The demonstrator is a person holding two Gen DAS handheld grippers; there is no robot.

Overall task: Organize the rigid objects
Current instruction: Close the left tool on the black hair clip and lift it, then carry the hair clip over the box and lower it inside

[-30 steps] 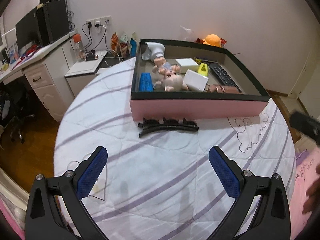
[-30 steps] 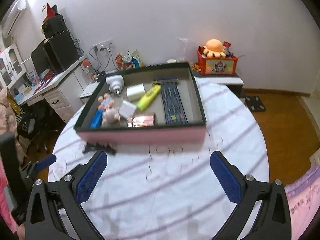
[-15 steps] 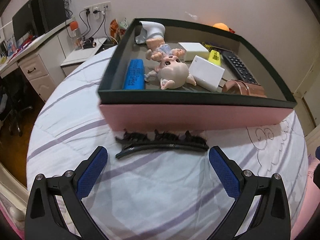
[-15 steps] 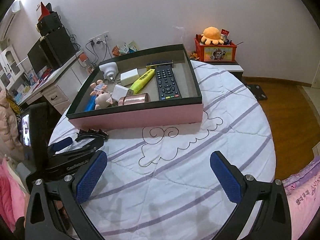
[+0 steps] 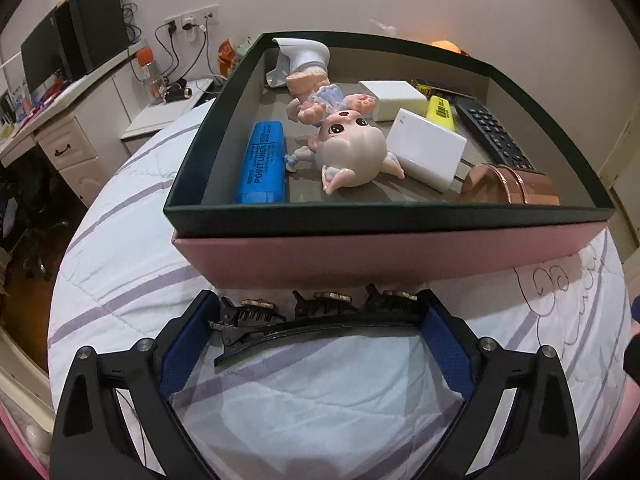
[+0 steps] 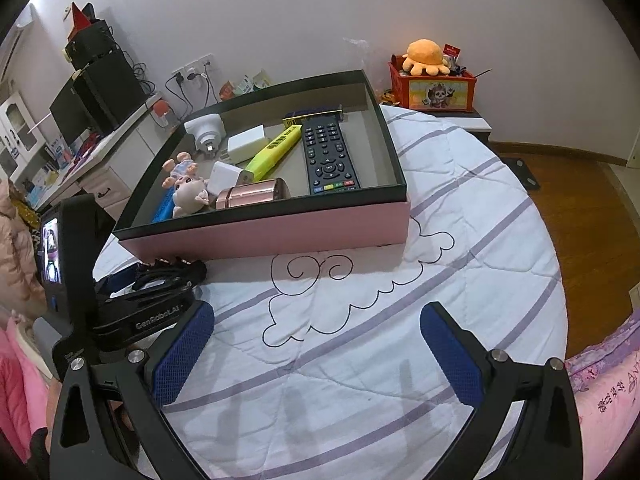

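A long black hair clip lies on the white quilt right in front of the pink box. My left gripper is open with its blue pads on either end of the clip; I cannot tell if they touch it. The box holds a blue marker, a pig-eared doll, white adapters, a yellow highlighter, a black remote and a copper tin. My right gripper is open and empty over the quilt, to the right of the left gripper.
The round table's edge drops off to a wooden floor on the right. A desk with monitors stands at the left. A red bin with an orange plush sits behind the table.
My left gripper has moved forward and down until its pads bracket the hair clip. My right gripper has stayed nearly still over the quilt.
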